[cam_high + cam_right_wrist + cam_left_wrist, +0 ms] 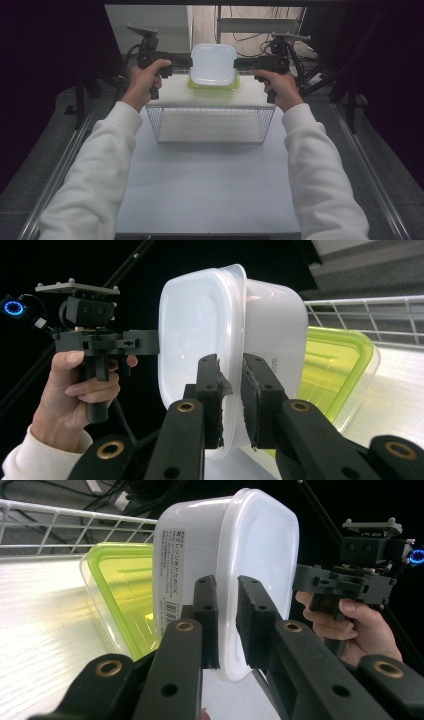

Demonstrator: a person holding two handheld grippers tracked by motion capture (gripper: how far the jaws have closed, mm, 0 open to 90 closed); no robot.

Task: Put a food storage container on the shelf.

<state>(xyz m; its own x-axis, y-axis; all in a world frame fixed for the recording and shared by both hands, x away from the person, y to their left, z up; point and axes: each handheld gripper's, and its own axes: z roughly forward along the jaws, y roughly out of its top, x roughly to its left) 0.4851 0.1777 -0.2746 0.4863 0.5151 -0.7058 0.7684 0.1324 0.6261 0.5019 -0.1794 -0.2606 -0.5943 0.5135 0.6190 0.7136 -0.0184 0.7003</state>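
Both grippers, left [186,62] and right [240,63], are pinching the white box's [213,64] rim from opposite sides, holding it just above the green lid [212,86] beyond the basket [210,107]. Both hands should be keeping level, moving together.

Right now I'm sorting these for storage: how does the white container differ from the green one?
The white container is held up between both grippers; the green container rests on the shelf beneath it. The white one is cloudy white, the green one see-through yellow-green. The white one carries a printed label, none shows on the green. Both are rounded, rectangular plastic boxes.
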